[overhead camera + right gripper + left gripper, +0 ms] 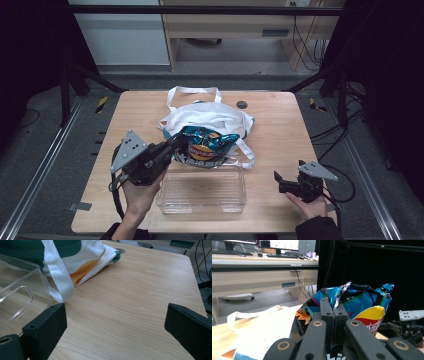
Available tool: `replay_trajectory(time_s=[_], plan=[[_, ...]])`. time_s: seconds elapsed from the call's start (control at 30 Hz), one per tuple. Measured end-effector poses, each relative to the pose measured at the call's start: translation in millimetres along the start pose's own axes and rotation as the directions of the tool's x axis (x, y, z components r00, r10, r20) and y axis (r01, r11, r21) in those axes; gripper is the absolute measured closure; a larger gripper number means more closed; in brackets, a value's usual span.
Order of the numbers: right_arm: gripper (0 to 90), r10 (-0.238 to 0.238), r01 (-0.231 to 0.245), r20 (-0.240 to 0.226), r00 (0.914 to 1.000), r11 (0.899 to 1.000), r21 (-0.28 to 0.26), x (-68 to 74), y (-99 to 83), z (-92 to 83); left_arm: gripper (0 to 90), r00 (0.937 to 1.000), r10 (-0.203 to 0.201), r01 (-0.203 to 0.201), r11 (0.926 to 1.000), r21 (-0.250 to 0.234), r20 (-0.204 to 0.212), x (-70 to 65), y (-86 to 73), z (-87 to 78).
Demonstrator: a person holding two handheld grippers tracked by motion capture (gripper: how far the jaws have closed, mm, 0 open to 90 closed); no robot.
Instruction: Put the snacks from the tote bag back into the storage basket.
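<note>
Crisps first: I am holding the crinkly blue foil crisp bag with the red and yellow logo (206, 146) in my left tool (176, 143), whose jaws are pinched together on a fold of foil near the bag's top edge, as the left gripper view shows. Gripping that gathered fold is keeping the bag from slipping while it is hanging between the white cloth tote bag with green and orange print (210, 116) behind it and the clear rectangular plastic bin (202, 189) in front. The crisp bag is sitting over the tote's mouth and just past the bin's far rim, so I am judging it to be travelling from the tote toward the bin. My right tool (286, 183) is resting low on the pale wooden surface (280, 130), well apart from the bag, its jaws standing wide and gripping nothing. I am parking it there to leave the bin's opening unobstructed.
</note>
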State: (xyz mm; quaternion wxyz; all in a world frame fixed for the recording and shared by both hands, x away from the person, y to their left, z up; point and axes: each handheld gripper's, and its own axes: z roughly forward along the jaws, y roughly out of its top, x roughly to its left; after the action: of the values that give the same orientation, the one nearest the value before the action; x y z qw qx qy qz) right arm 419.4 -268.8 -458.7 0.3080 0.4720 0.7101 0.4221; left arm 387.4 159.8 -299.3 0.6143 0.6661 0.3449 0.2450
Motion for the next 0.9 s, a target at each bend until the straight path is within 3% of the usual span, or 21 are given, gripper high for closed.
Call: replay_trajectory(time_s=[0.3,0.9], plan=[[4.7,0.000,0.000,0.000,1.0000,1.000,0.002,0.1,-0.1,0.2,89.1,0.9998,-0.018,0.018,0.9996,0.022,-0.006,4.0,-12.9,-3.7],[4.9,-0.004,0.004,-0.001,1.0000,1.000,0.006,0.9,-0.5,-0.5,89.0,0.9997,-0.021,0.020,0.9946,0.102,0.008,-9.4,-40.0,-2.0]])
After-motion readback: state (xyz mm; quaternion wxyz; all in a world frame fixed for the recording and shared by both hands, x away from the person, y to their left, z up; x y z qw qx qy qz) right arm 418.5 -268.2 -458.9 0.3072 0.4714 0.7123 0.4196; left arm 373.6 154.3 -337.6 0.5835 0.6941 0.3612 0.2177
